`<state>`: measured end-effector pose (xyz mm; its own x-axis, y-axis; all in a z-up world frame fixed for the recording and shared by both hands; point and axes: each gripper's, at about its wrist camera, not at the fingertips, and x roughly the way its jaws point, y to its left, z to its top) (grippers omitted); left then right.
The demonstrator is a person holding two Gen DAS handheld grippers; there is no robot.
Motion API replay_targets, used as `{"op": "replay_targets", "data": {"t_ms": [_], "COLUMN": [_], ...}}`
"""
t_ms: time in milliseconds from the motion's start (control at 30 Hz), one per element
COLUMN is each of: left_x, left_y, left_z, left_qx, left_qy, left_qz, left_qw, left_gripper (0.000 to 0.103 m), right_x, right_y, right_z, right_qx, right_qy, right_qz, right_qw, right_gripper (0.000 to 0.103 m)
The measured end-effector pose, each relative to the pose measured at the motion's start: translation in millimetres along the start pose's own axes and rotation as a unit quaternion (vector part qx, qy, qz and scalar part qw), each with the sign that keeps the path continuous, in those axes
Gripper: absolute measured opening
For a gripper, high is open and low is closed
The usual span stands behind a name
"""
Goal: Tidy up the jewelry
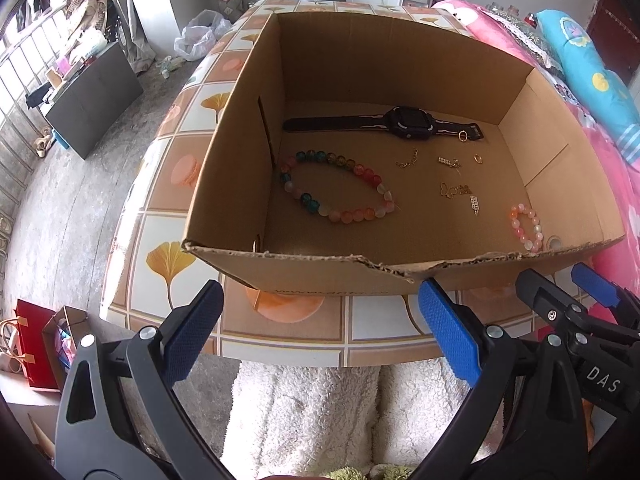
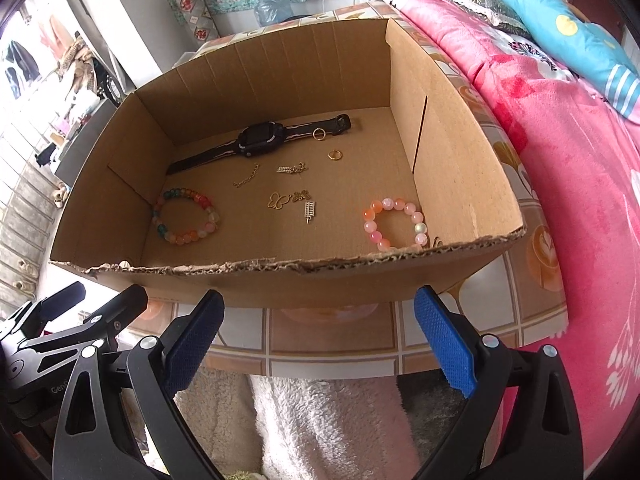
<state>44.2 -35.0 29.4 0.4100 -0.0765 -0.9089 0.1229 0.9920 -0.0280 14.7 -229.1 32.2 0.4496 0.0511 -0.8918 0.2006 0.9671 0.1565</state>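
Both the left tongs [image 1: 320,332] and right tongs [image 2: 320,340] hover spread and empty at the desk's [image 1: 160,184] near edge. Watch [image 2: 256,140], bracelets and small gold pieces already lie inside the cardboard box [image 2: 280,280]; whether further sorting remains is unclear.

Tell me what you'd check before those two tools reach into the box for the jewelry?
1. Left tool open and holding nothing: ok.
2. Right tool open and holding nothing: ok.
3. Both tools outside the box, in front of its torn near wall: ok.
4. Pieces lie apart on the box floor: mostly ok; one gold ring sits on the watch strap, and the butterfly charms are close together.
5. Pink bracelet fully in sight: not ok, the near wall hides part of it.
6. Where the sorted pieces should go: cannot tell.
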Motion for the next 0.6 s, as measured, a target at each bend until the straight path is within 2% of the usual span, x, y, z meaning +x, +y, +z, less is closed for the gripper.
{"op": "replay_targets", "data": {"t_ms": [600], "left_x": [-1.5], "left_y": [-3.0], "left_z": [0.3], "left_qx": [0.011], "left_qy": [0.001], "left_qz": [0.009], "left_qw": [0.9999], "left_gripper": [0.094], "right_x": [1.6], "right_y": [-2.1], "right_z": [1.2], "right_qx": [-0.002], "right_qy": [0.005], "right_qz": [0.0], "right_qw": [1.0], "right_gripper": [0.093]}}
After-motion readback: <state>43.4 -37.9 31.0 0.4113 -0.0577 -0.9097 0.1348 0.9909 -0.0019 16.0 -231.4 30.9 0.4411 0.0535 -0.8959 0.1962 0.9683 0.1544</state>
